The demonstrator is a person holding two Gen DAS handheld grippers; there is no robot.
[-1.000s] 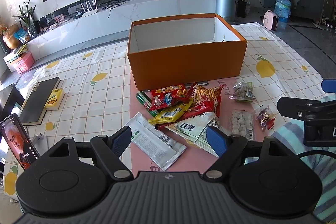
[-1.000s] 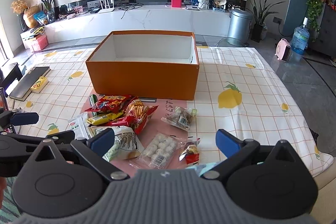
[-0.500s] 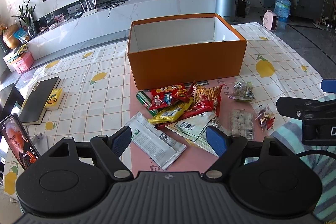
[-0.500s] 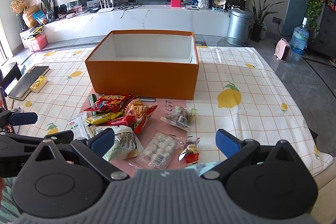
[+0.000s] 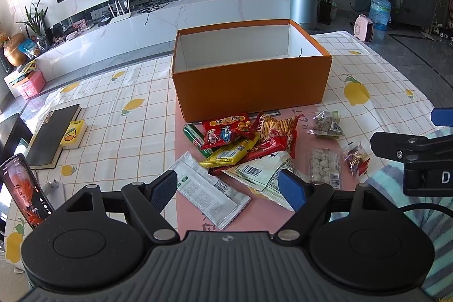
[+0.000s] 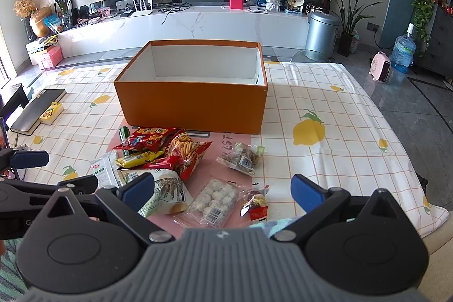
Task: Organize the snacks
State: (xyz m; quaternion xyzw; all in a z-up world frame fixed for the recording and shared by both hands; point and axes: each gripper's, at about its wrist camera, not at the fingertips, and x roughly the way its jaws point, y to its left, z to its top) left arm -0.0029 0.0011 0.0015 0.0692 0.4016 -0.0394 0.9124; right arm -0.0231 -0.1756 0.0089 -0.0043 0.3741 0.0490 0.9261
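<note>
An open, empty orange box [image 5: 249, 87] stands on the table, also in the right wrist view [image 6: 192, 106]. In front of it lies a pile of snack packets: a red bag [image 5: 226, 129], a red bag of sticks [image 6: 185, 152], a yellow bar [image 5: 232, 153], a long white packet [image 5: 209, 193], a clear tray of white balls [image 6: 213, 201], a small red candy pack [image 6: 254, 205] and a clear bag of nuts [image 6: 243, 157]. My left gripper [image 5: 228, 188] is open above the near packets. My right gripper [image 6: 222, 193] is open above the tray, empty.
A lemon-print tablecloth [image 6: 325, 115] covers the table, with a pink mat [image 5: 254, 214] under the snacks. A black book [image 5: 51, 132], a yellow box [image 5: 72, 133] and a phone [image 5: 25, 188] lie at the left. The table edge [image 6: 424, 222] is near right.
The right gripper has drifted slightly to the right, so the box looks a little further left in its view. The left gripper has not visibly moved.
</note>
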